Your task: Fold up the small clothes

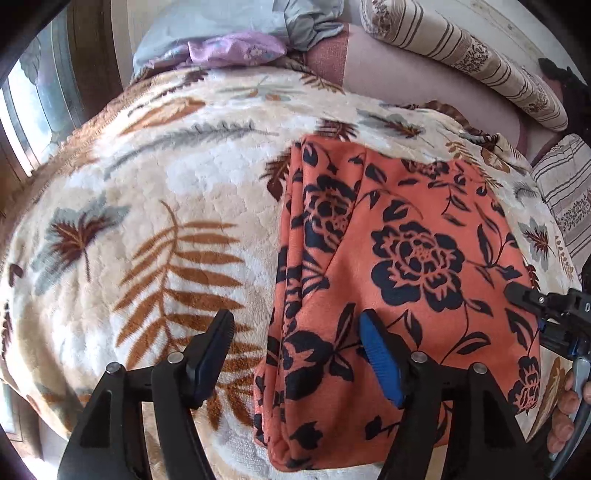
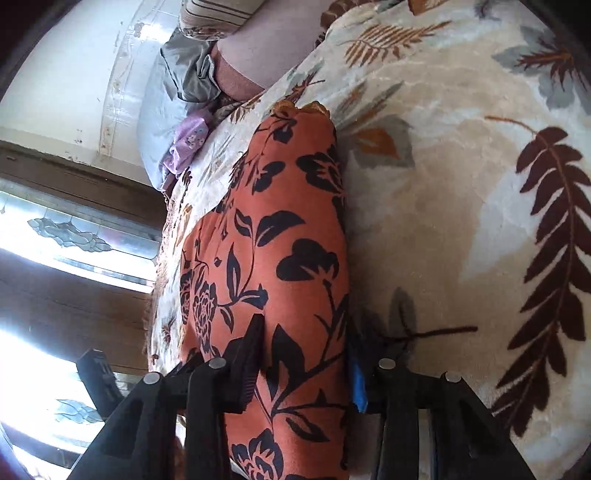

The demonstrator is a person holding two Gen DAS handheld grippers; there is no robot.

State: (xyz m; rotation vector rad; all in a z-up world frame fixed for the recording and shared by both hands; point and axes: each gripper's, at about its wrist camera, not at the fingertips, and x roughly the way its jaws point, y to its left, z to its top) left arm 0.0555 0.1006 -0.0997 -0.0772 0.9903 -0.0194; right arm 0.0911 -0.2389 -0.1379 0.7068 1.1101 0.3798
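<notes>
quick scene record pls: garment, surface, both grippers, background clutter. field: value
garment: orange floral cloth, folded, lying flat
surface: leaf-print fleece blanket
left gripper: open, fingers above the cloth's left edge, holding nothing
right gripper: fingers either side of the cloth's edge; grip cannot be confirmed
background: lilac cloth, grey-blue cloth, striped cushion

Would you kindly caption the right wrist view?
Right gripper straddling folded orange floral garment on leaf-print blanket.

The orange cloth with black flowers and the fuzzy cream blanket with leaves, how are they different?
The orange cloth with black flowers is small and folded; the fuzzy cream blanket with leaves is big and spread out beneath it. The cloth looks smooth, the blanket plush. Both have plant prints.
</notes>
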